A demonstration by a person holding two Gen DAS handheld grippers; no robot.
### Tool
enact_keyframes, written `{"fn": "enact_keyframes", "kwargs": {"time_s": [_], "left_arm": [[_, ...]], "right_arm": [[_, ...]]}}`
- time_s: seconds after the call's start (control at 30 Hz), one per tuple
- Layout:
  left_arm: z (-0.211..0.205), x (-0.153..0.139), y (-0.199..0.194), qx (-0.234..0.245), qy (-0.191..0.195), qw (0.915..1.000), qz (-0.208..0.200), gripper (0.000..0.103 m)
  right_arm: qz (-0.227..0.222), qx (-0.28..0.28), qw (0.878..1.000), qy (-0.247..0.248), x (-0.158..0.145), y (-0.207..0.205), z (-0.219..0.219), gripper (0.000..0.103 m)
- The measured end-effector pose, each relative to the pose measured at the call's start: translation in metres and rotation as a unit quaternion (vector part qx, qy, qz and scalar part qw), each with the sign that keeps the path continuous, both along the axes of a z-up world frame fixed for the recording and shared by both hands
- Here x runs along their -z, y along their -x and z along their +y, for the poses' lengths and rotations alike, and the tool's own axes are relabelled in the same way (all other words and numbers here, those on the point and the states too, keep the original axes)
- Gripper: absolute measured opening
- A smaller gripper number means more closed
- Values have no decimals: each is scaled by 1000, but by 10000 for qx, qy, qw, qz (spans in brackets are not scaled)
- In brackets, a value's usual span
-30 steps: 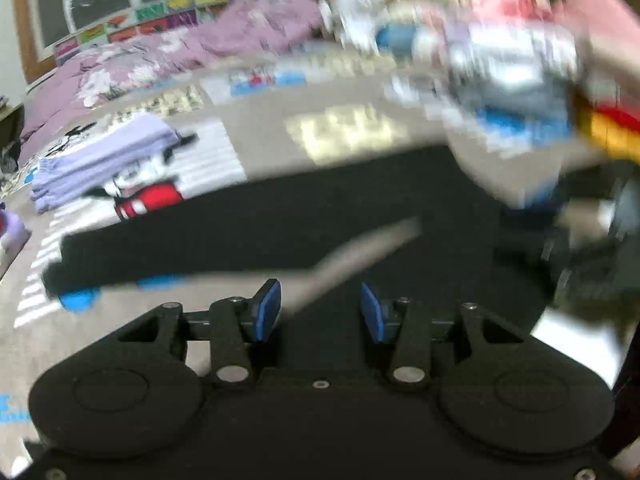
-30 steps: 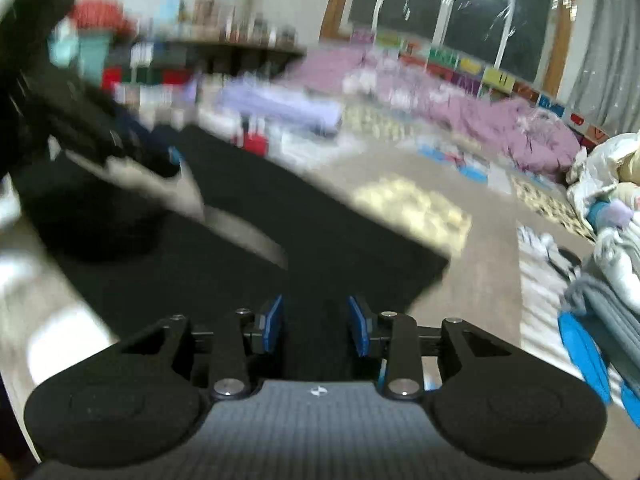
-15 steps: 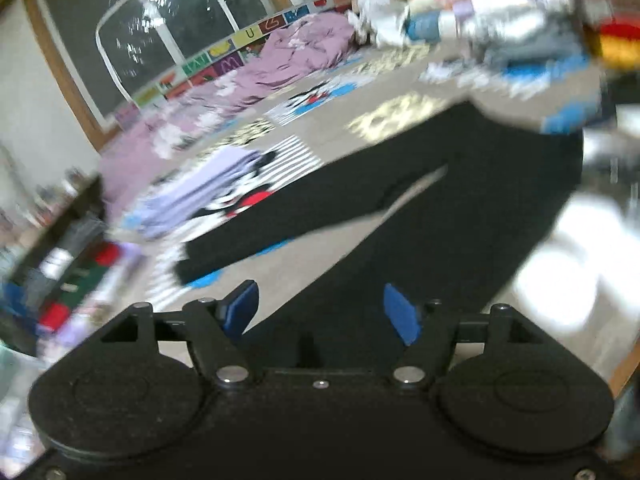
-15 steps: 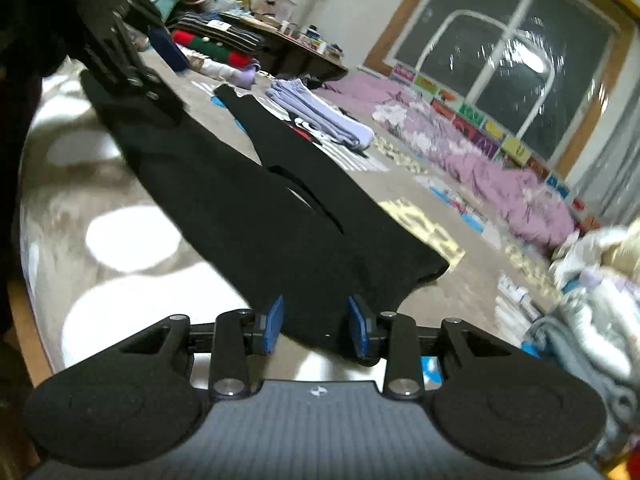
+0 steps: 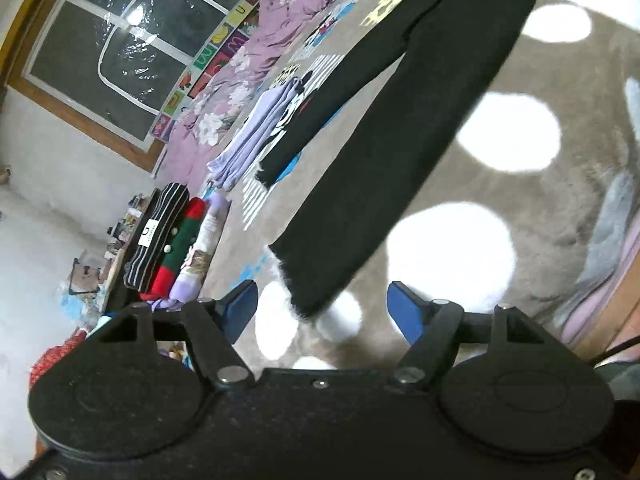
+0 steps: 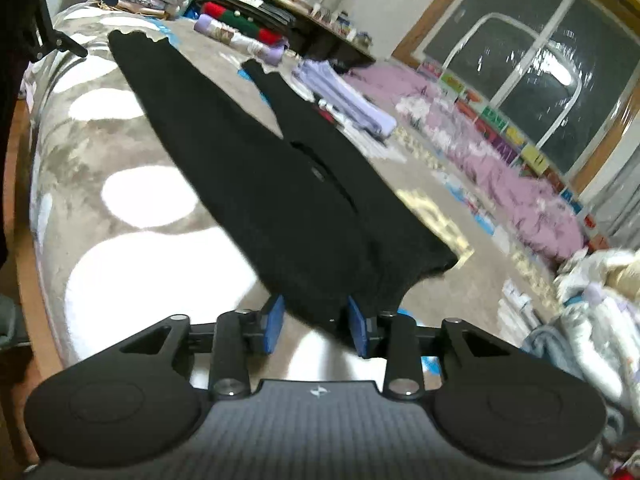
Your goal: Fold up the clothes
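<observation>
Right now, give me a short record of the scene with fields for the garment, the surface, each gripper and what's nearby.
garment: black knit trousers, laid flat, legs spread apart
surface: grey plush blanket with white spots
left gripper: jaws open, hem of one trouser leg between them, pads not touching it
right gripper: jaws opening, waist end of the trousers between the pads
nearby: folded lilac garment beyond the far leg; stack of folded striped, green-red and pale clothes near the leg hems
folding: not yet begun
</observation>
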State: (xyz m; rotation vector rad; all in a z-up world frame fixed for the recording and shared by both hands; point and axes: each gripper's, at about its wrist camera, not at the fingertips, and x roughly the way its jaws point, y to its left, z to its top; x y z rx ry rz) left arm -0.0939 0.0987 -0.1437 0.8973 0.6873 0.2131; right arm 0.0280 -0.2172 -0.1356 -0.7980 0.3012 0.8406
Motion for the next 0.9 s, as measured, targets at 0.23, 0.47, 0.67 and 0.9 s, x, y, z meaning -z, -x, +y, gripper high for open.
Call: {"fn": "enact_keyframes", "kwargs": {"time_s": [0.23,0.47,0.67,0.9], "left_arm": [[-2,16,-8,221,-620,9978,94,72],[-2,29,-20,320,-1017,9943,83,53],[5,26,-21,287,-768,9965,-169,52],[16,11,-27,16,-156,9985,-528,7]], "right_arm": [[-197,40,9989,417,3,-2,6,38],[-418,152,9980,442,6,5,-3,40],[-732,-11,9959,538,14,2,4,40],[-308,16,9995,78,-2,-19,-6,18]]}}
